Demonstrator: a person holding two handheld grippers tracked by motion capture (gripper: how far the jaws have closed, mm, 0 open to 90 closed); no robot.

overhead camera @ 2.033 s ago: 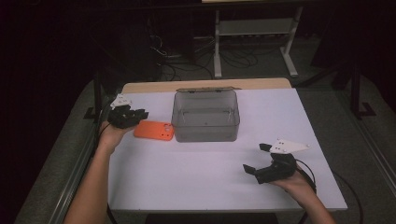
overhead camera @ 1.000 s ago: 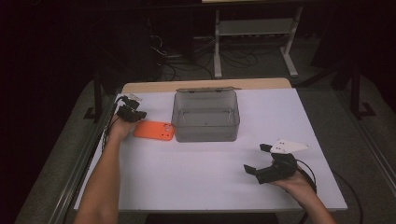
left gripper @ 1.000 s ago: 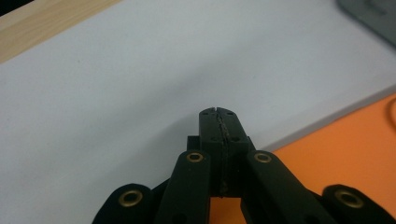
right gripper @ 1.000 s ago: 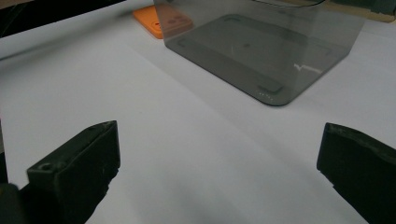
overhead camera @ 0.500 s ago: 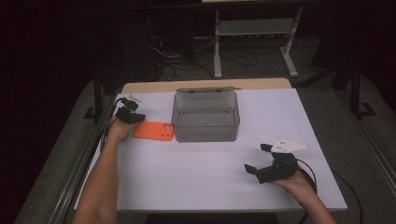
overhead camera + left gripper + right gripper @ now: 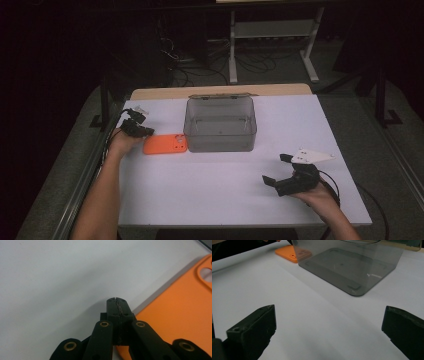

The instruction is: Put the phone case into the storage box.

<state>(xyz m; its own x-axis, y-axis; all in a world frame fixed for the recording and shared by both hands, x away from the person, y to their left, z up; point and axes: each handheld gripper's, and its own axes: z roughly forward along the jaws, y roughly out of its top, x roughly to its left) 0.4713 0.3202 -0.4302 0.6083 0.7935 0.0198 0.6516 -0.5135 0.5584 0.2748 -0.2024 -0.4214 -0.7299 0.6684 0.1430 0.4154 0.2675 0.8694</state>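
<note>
- Your left gripper point(image 6: 117, 305) has its jaws pressed together on nothing, tips at the orange case's point(image 6: 165, 144) 9 o'clock edge.
- Right gripper point(image 6: 278, 170): jaws wide, empty.
- Open the left before pinching that edge; the grey bin point(image 6: 220, 124) sits at the case's 3 o'clock on the counter point(image 6: 210, 185).

Seen from above, the white counter point(image 6: 210, 190) is evenly lit and stands out brightly, while the room around and beyond it sinks into near darkness. Shadows on the counter are soft and short. In the left gripper view the black left gripper point(image 6: 116, 300) is sharp and casts a faint grey shadow. In the right gripper view the right gripper point(image 6: 329, 322) looks soft, and the clear box point(image 6: 347, 262) shows mild glare.
</note>
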